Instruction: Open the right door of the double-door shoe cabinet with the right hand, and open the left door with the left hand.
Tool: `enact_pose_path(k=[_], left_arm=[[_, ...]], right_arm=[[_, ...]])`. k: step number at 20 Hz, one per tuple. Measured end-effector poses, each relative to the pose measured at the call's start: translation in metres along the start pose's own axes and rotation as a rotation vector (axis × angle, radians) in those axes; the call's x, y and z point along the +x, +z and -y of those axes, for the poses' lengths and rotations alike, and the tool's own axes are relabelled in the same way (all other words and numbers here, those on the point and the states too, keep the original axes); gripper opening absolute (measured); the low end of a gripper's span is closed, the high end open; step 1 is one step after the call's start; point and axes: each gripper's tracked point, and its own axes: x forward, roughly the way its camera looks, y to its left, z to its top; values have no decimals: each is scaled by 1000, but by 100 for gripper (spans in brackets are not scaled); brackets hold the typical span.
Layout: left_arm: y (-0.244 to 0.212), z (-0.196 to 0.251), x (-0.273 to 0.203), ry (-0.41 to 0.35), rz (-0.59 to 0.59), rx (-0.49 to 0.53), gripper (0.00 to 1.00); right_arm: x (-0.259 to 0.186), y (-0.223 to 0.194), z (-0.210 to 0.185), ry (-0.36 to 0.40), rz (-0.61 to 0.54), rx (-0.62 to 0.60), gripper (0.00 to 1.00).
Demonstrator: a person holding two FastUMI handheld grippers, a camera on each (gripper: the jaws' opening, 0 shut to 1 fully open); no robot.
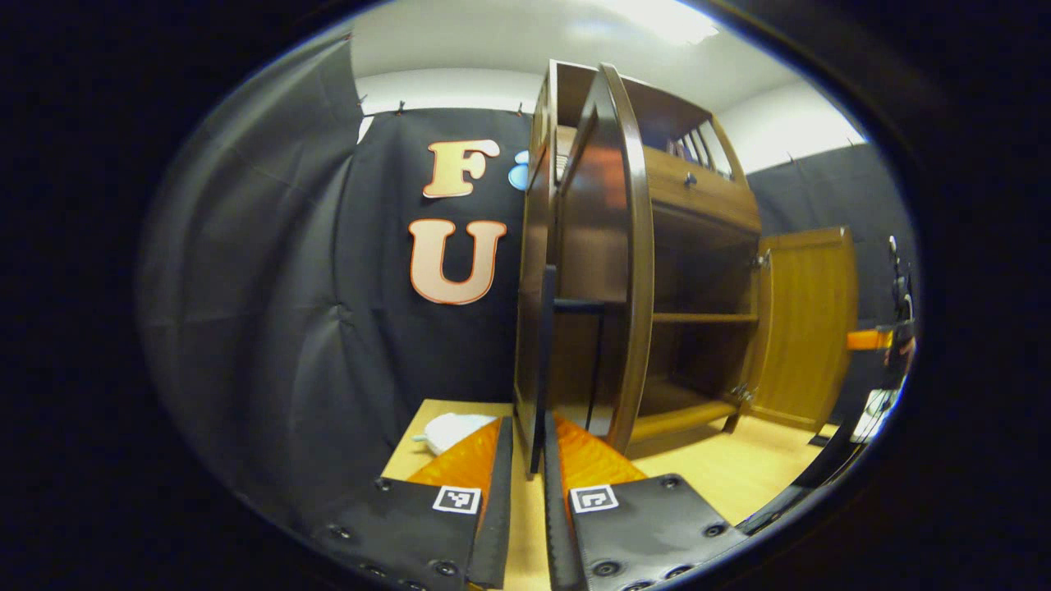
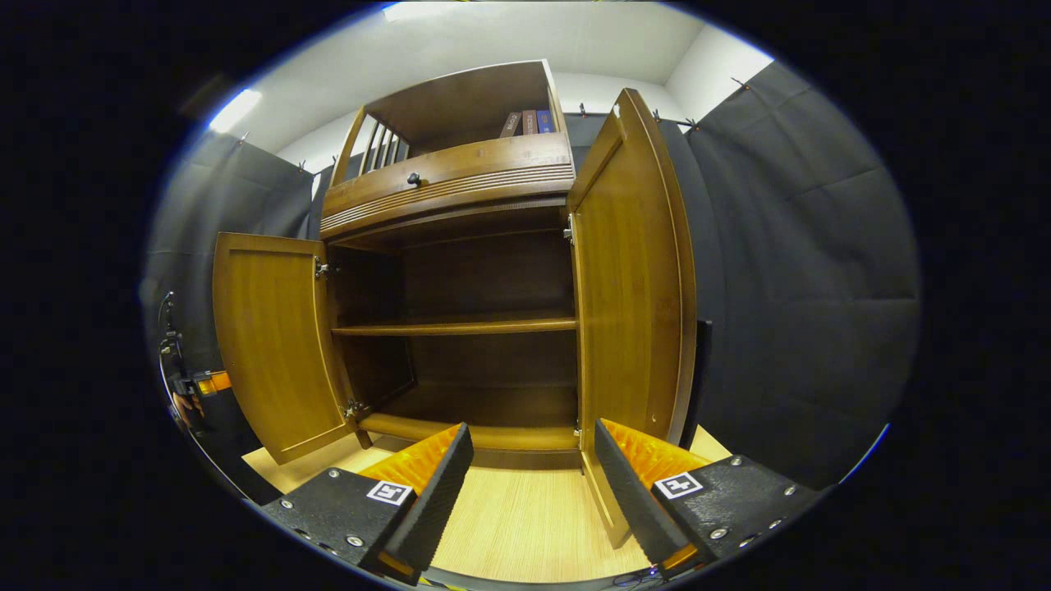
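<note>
We have the left tool closed down to a narrow slot around the dark handle on the free edge of the left door, and we judge that grip is there so the door can be swung outward on its hinges; whether both fingers actually press the handle we cannot tell, since a thin sliver of gap shows on either side. The right tool stands wide and holds nothing, just in front of the cabinet's base, which we read as having let go because the right door already stands out from the frame. In the right gripper view the shoe cabinet sits straight ahead on a pale wood tabletop, with both doors swung clear of the opening, so we judge the task is close to done. The cabinet is warm brown wood with a glossy finish, a single shelf across a bare interior, a drawer with a small dark knob above the doors, and an open top compartment holding a few books. In the left gripper view a white cloth-like item lies on the tabletop beside the cabinet's side panel.
</note>
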Motion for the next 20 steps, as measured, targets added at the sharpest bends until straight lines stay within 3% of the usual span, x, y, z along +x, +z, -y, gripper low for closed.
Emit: enact_pose_path(k=[3, 4, 5, 6, 7, 8, 9, 14, 18, 20], left_arm=[[-20, -25, -23, 128, -54, 56, 26], [-24, -19, -36, 140, -71, 51, 27], [-24, -7, -42, 135, -79, 35, 19], [-21, 8, -51, 131, -78, 28, 19], [-15, 24, -57, 124, -70, 26, 11], [-8, 41, -60, 112, -53, 28, 11], [3, 60, -59, 94, -31, 29, 19], [47, 144, -22, 55, 85, -12, 19], [50, 171, 13, 136, 116, 36, 19], [45, 189, 33, 129, 104, 78, 40]], right_arm=[[0, 1, 1, 1, 7, 6, 92], [1, -1, 3, 2, 3, 6, 92], [1, -1, 5, 0, 2, 5, 92], [1, -3, 8, 1, -1, 9, 92], [2, -4, 8, 7, -5, 13, 92], [3, -4, 9, 13, -8, 15, 92], [4, -5, 10, 20, -11, 15, 92], [6, -11, 12, 65, -24, 9, 92], [-1, -13, 18, 74, -14, -12, 92], [-3, -12, 21, 73, 3, -4, 92]])
